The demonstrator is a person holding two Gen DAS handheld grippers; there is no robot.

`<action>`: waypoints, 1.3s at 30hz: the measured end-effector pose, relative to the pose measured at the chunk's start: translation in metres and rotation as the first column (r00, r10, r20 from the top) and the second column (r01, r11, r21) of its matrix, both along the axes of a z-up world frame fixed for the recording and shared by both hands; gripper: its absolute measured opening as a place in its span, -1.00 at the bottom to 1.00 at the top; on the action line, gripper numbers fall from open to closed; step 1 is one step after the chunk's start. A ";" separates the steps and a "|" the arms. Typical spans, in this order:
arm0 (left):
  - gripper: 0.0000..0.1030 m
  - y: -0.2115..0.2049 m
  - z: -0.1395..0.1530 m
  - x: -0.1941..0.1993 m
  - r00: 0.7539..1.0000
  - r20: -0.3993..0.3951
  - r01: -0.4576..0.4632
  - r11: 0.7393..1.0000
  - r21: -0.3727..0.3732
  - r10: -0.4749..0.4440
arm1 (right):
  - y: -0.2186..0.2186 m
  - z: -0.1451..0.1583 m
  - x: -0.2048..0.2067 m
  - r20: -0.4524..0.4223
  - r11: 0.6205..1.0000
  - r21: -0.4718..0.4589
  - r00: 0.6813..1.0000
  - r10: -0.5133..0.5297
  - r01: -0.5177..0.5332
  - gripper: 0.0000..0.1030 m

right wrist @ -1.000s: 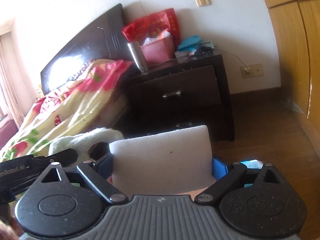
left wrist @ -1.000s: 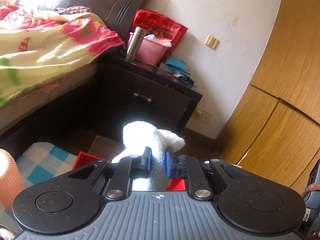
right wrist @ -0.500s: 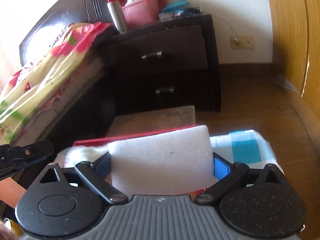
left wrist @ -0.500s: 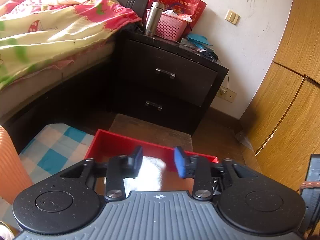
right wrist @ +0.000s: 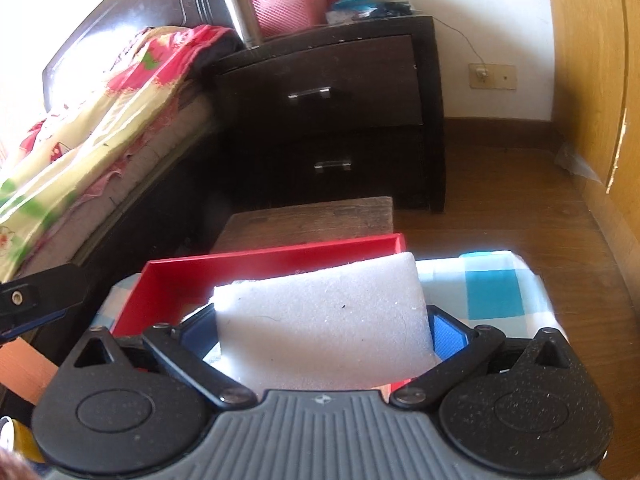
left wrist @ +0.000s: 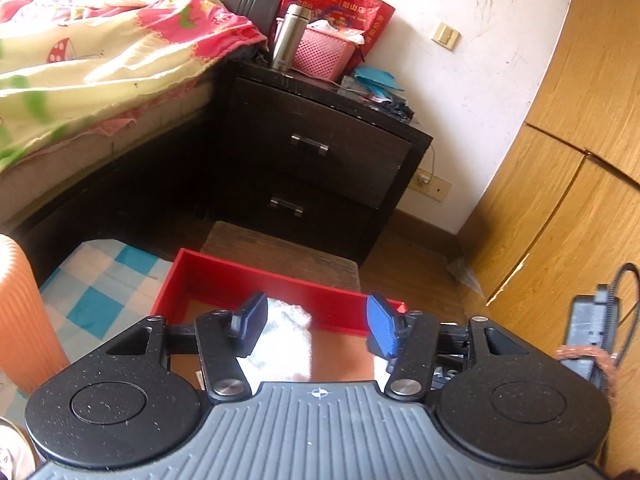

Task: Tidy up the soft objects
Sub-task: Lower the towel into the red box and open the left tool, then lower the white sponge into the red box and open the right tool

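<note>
A red open box [left wrist: 256,276] sits on a blue-checked cloth [left wrist: 100,280]. In the left wrist view my left gripper [left wrist: 316,322] is open above the box, and a white fluffy cloth [left wrist: 286,332] lies inside the box below it, free of the jaws. In the right wrist view my right gripper [right wrist: 324,330] is shut on a white foam block [right wrist: 324,316] and holds it over the red box [right wrist: 256,264].
A dark nightstand [left wrist: 320,160] with two drawers stands behind the box, with a low wooden stool [left wrist: 288,248] in front of it. A bed with a flowered quilt [left wrist: 92,64] is at left, a wooden wardrobe [left wrist: 560,200] at right, an orange ribbed cylinder [left wrist: 24,312] at near left.
My left gripper opened wide and let the white fluffy cloth drop into the red box. My right gripper lowered toward the box with the foam block still held.
</note>
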State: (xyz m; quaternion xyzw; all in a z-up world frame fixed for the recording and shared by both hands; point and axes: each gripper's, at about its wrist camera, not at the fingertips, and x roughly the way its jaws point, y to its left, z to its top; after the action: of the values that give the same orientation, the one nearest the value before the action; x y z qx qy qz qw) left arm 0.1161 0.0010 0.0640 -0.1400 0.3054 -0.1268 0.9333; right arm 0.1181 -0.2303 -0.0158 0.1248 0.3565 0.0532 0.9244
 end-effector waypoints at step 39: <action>0.48 0.007 0.005 -0.087 0.993 -0.045 0.113 0.993 0.027 -0.112 | -0.039 0.062 -0.083 -0.035 0.999 0.037 0.999 0.028 -0.027 0.64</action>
State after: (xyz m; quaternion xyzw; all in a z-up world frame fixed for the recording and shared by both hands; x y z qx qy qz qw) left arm 0.0292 0.0077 0.0685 -0.1116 0.3349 -0.1716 0.9198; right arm 0.0351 -0.2697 0.0464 0.1377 0.3736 0.0700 0.9146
